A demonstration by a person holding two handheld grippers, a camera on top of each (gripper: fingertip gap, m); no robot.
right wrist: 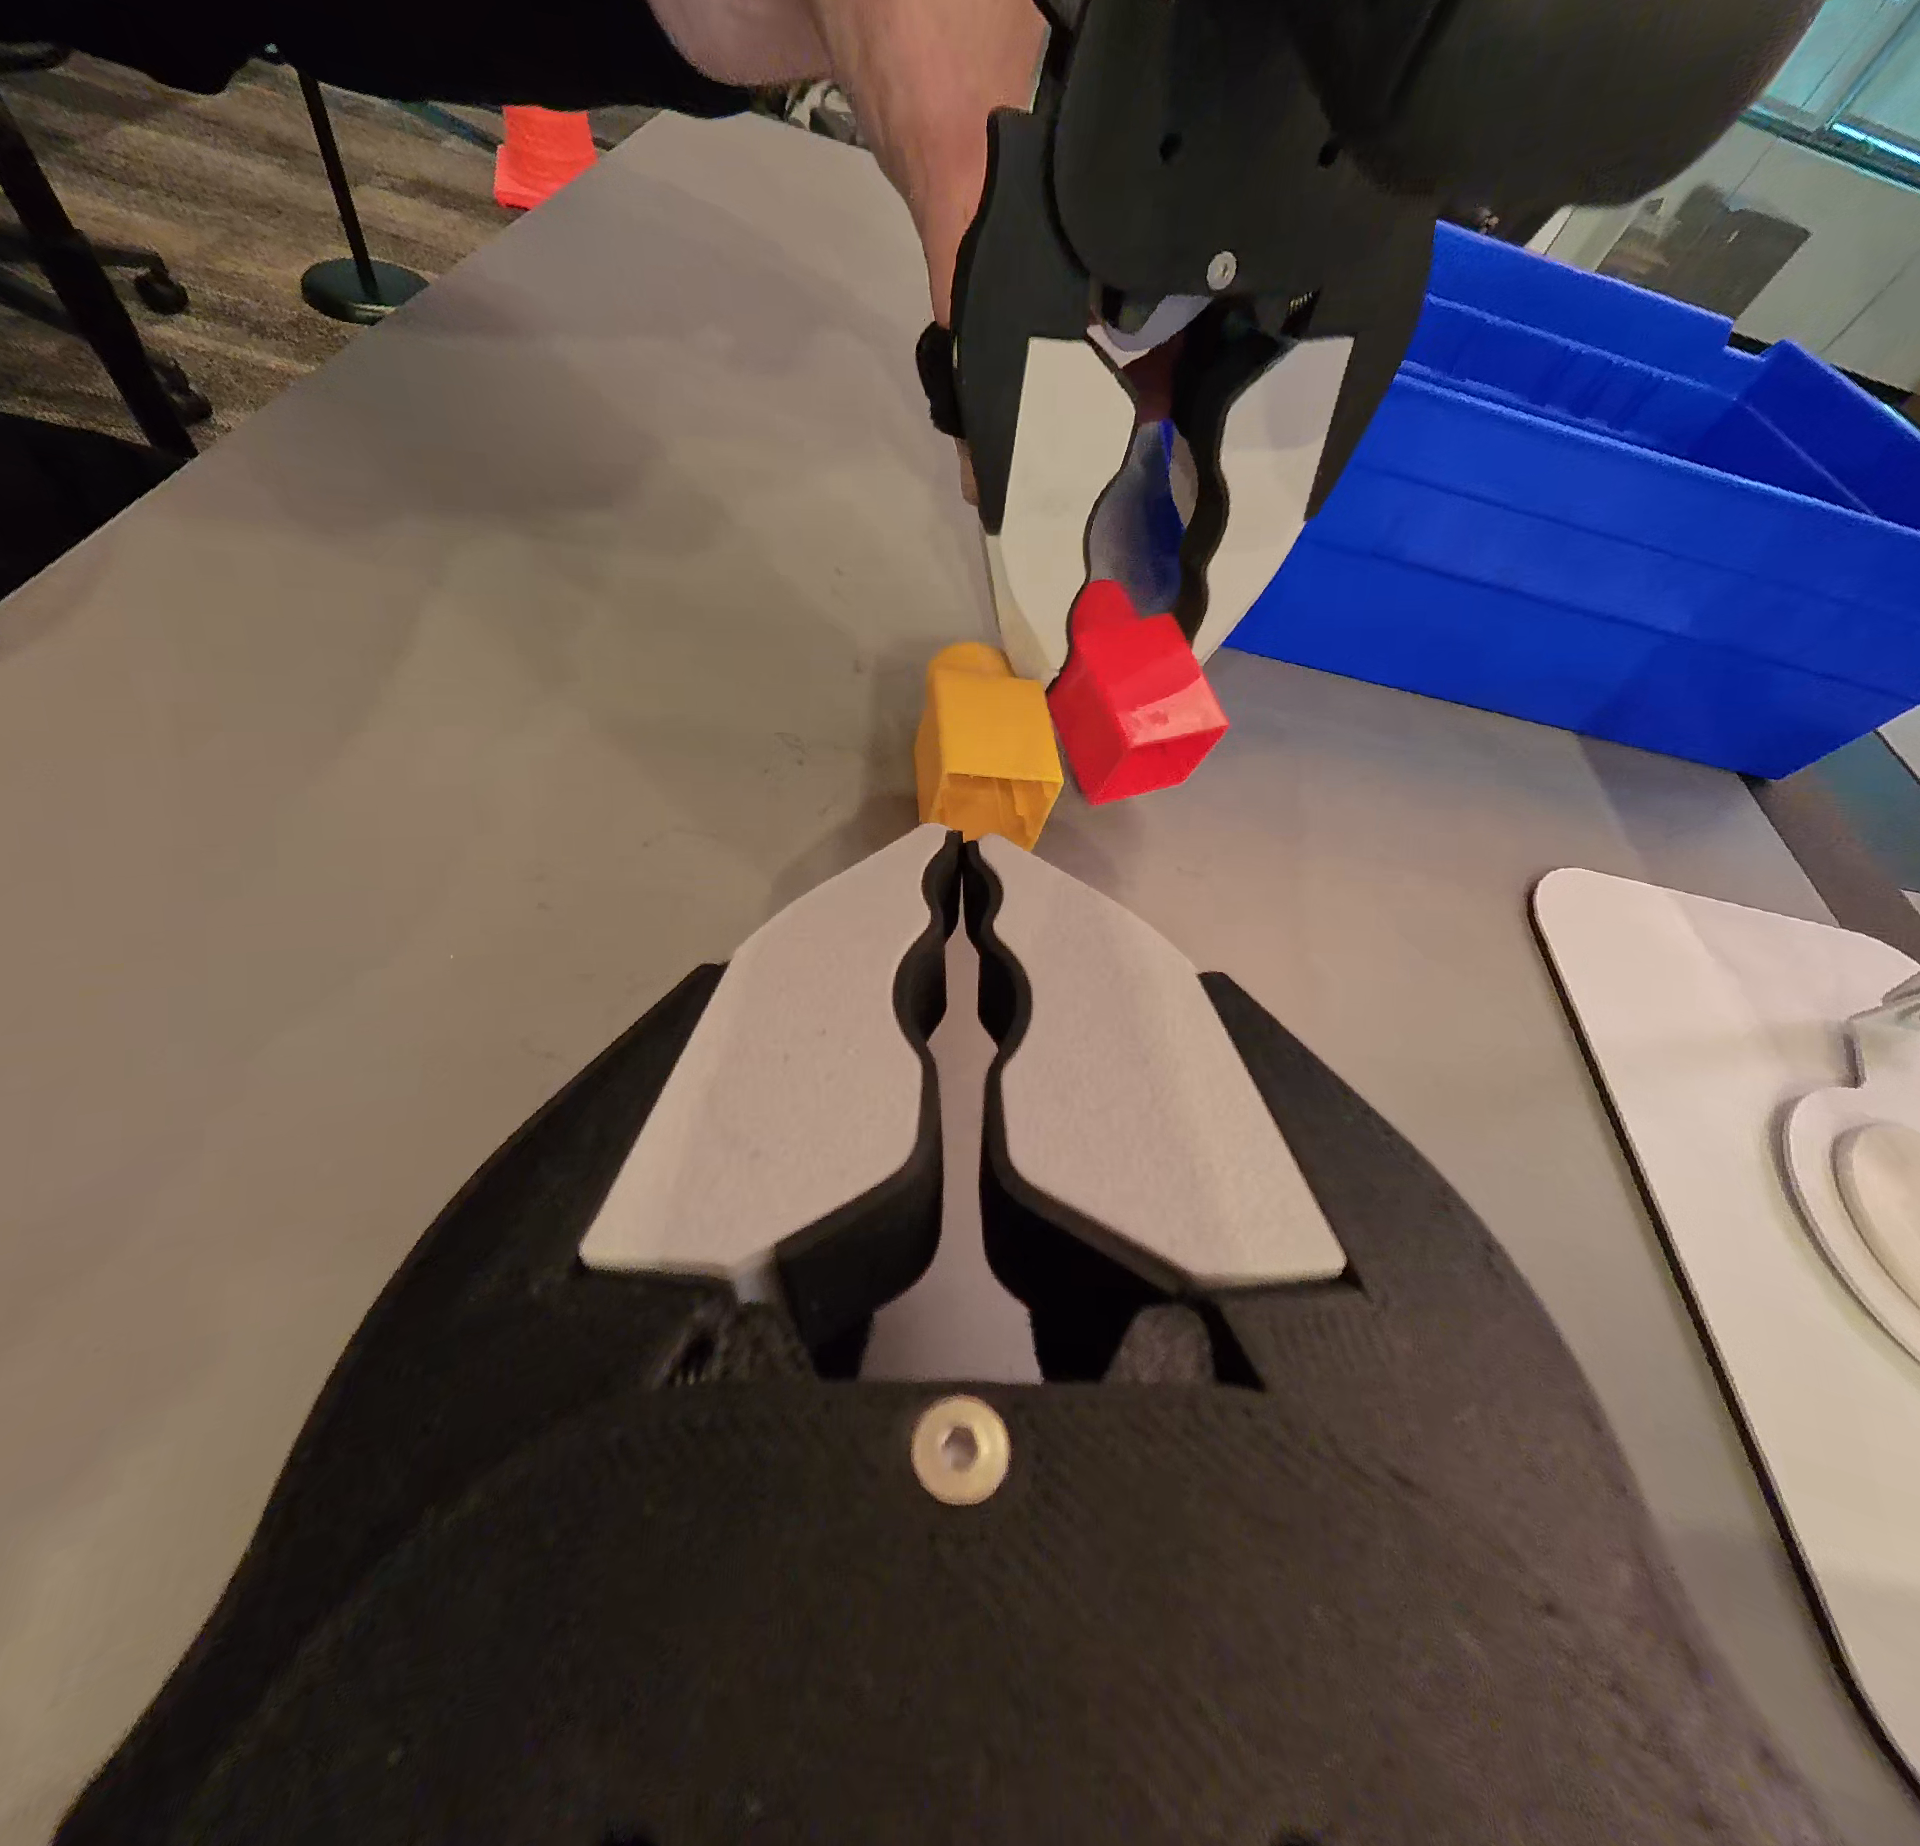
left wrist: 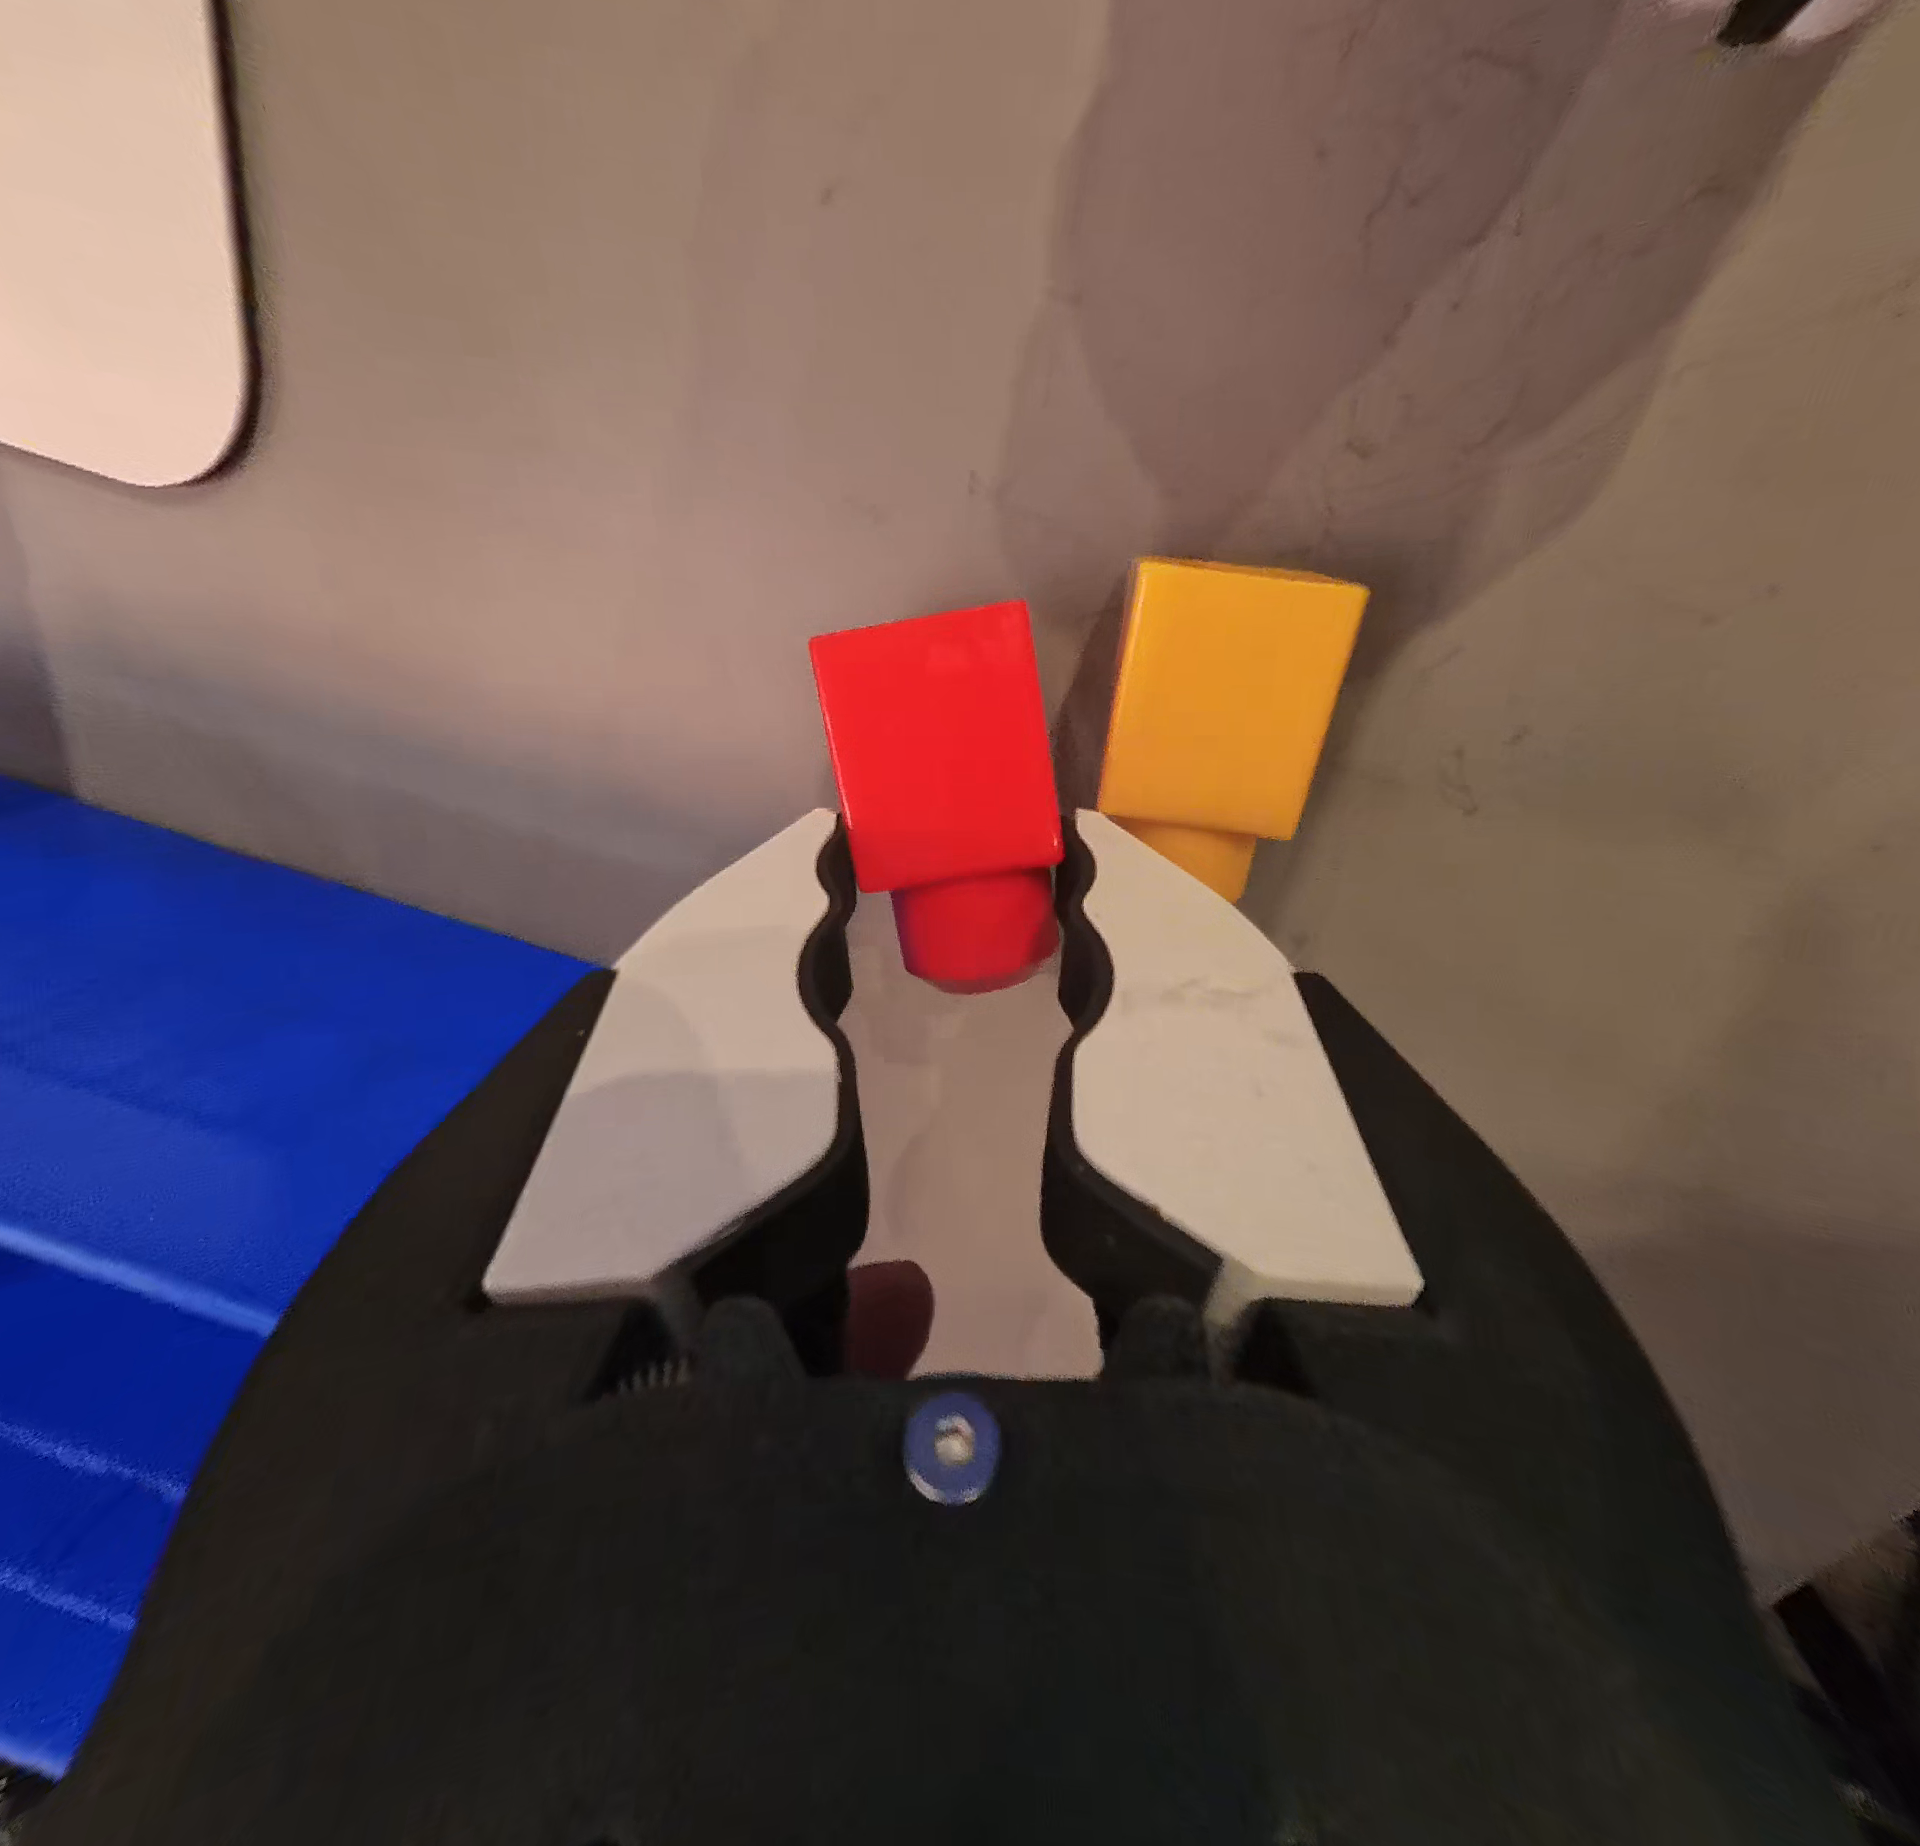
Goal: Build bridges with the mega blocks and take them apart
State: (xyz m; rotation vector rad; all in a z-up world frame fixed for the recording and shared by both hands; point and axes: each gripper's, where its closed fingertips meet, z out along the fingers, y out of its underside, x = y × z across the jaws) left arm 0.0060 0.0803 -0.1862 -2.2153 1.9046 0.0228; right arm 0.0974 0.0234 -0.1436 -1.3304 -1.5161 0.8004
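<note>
Red block [left wrist: 940,747] clamped in left gripper [left wrist: 956,840], beside yellow block [left wrist: 1226,700].

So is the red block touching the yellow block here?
Cannot tell. In the left wrist view a strip of table separates the red block from the yellow block; in the right wrist view their edges meet.

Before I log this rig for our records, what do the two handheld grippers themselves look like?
Both match: the left gripper and right gripper have matte black textured bodies, flat pale grey curved fingers lined with wavy black pads, and a silver screw at the centre. No cables or sleeves show.
</note>
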